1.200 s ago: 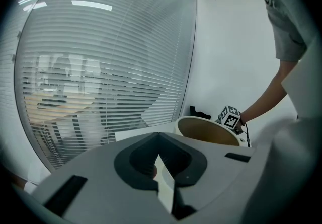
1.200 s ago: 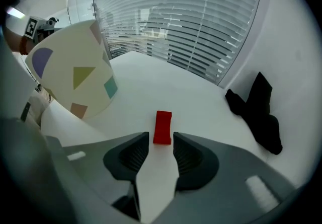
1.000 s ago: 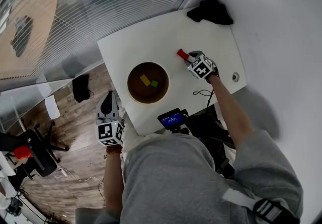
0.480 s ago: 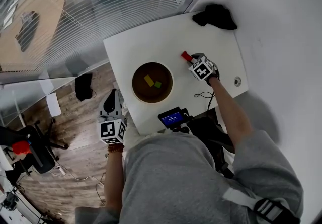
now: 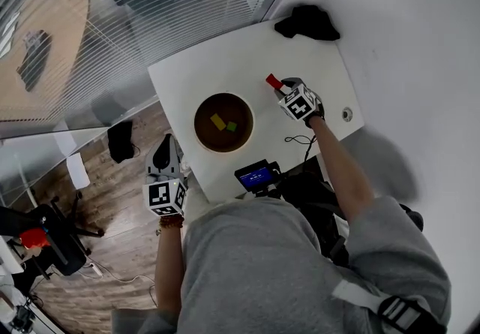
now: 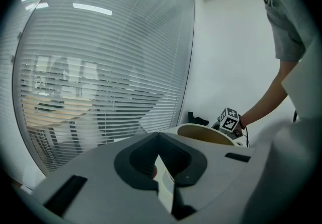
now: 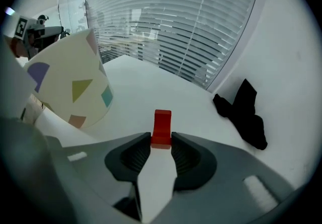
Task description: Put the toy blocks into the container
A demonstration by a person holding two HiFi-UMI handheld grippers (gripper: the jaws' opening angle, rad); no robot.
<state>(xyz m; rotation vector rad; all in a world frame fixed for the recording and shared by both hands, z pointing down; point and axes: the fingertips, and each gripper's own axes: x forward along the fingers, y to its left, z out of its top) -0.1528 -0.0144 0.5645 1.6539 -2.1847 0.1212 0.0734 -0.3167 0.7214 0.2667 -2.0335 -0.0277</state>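
A red block (image 5: 273,81) sits between the jaws of my right gripper (image 5: 280,86), which have just been closing and now press on its sides. In the right gripper view the red block (image 7: 162,128) stands upright in my right gripper (image 7: 161,141), a little above the white table (image 7: 151,84). The round container (image 5: 223,94) stands to its left, with a yellow block (image 5: 217,121) and a green block (image 5: 231,127) inside. Its patterned outer wall (image 7: 75,87) shows in the right gripper view. My left gripper (image 5: 164,143) hangs off the table's left edge, shut and empty (image 6: 158,137).
A black cloth (image 5: 306,22) lies at the table's far corner. A small device with a lit screen (image 5: 255,175) and a thin cable (image 5: 300,139) sit at the near edge, a small round fitting (image 5: 346,113) at the right. Slatted glass walls stand behind the table; an office chair (image 5: 45,231) is on the floor.
My right gripper has closed on the red block and risen slightly with it. The left gripper has stayed in place.
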